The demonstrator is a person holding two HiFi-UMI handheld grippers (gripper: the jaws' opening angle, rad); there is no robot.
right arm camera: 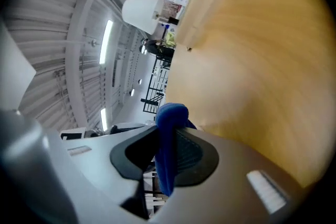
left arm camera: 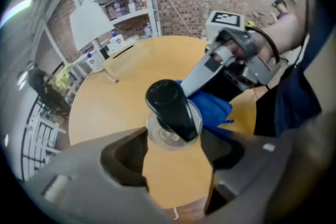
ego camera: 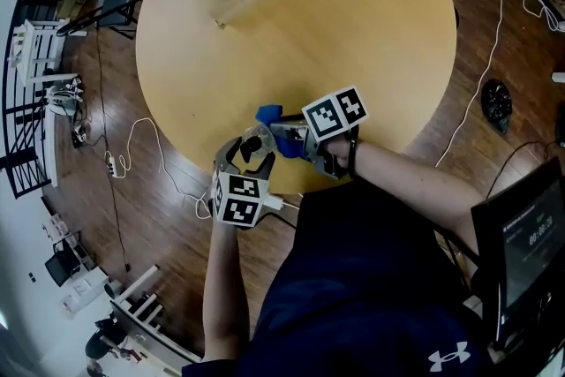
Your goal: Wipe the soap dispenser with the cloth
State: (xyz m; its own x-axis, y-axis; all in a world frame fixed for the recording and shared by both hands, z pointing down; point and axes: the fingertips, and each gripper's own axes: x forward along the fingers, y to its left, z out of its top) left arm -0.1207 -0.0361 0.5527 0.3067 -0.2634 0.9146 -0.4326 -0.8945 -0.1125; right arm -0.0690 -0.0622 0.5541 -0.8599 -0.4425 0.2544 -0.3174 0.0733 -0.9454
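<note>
Left gripper view: left gripper tip-pinches the clear, black-pumped soap dispenser, so the blue cloth clamped in the right gripper may dislodge it.

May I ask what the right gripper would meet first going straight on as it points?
Probably the soap dispenser: the right gripper aims at it, its blue cloth close beside it; contact unclear.

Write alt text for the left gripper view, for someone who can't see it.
The left gripper clamps a clear soap dispenser with a black pump top, while the right gripper holds a blue cloth against its side. A round wooden table lies beneath.
</note>
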